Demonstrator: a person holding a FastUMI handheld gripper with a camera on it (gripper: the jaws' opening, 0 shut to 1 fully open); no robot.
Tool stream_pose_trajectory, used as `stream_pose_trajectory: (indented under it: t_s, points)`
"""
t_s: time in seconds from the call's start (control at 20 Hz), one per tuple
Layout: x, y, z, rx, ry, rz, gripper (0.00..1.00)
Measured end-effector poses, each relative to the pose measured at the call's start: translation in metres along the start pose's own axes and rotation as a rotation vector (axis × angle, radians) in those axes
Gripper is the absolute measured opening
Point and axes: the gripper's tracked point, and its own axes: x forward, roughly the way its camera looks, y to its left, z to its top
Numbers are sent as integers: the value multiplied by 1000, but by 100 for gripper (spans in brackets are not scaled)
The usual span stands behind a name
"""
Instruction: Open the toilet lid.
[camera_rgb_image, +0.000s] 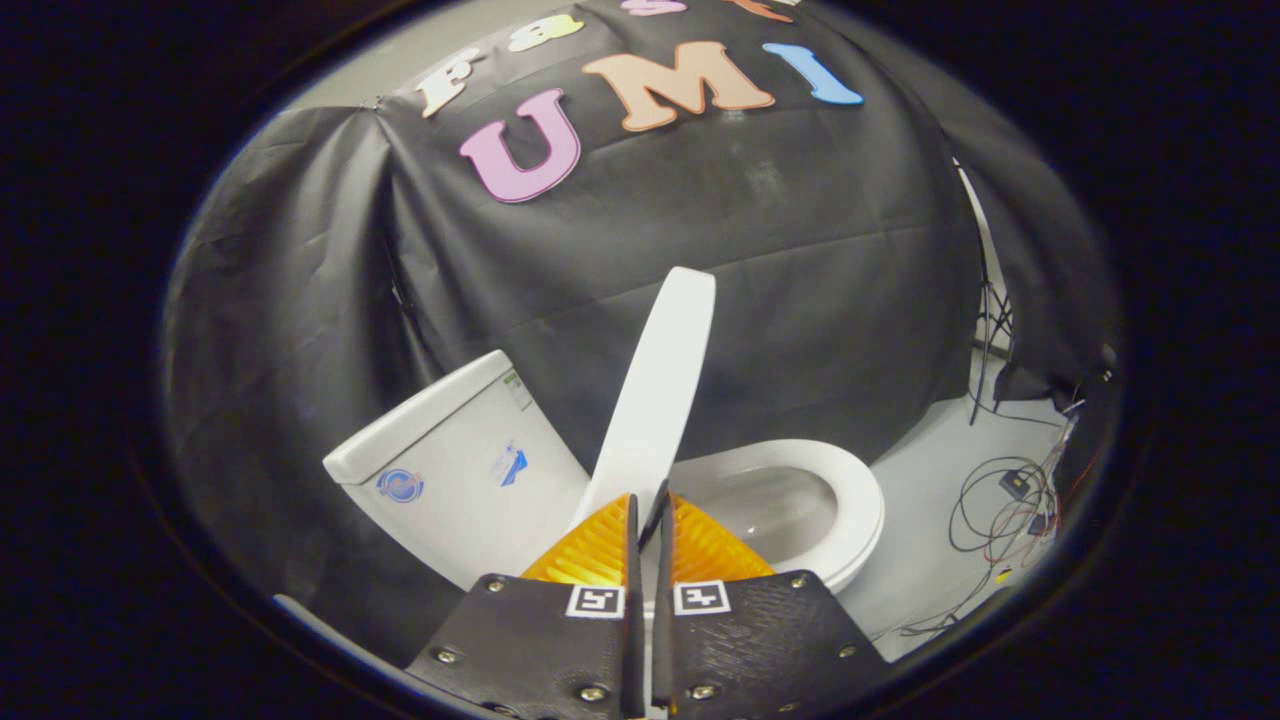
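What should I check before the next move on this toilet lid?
1. Lid raised off the seat: ok, it stands steeply tilted toward the tank.
2. Lid resting against the tank: cannot tell.
3. Gripper fingers closed: ok, nearly together.
4. Fingers pressing on the lid edge: cannot tell, contact is hidden.
5. Bowl uncovered: ok.
6. Cables on the floor away from the toilet: ok.

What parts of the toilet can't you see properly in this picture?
- Hinge end of the toilet lid, gripper view: hidden behind the shut orange fingers of the gripper.
- Near side of the seat and bowl: covered by the gripper's black body.
- Base of the tank: lost in shadow.
- Stickers on the tank: too small to make out.
- Cables on the floor: too thin to follow.
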Motion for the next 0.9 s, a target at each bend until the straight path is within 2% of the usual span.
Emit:
stream_pose_trajectory:
  t_s: [0.9]
  points:
    - [2,76,17,-117,-71,61,4]
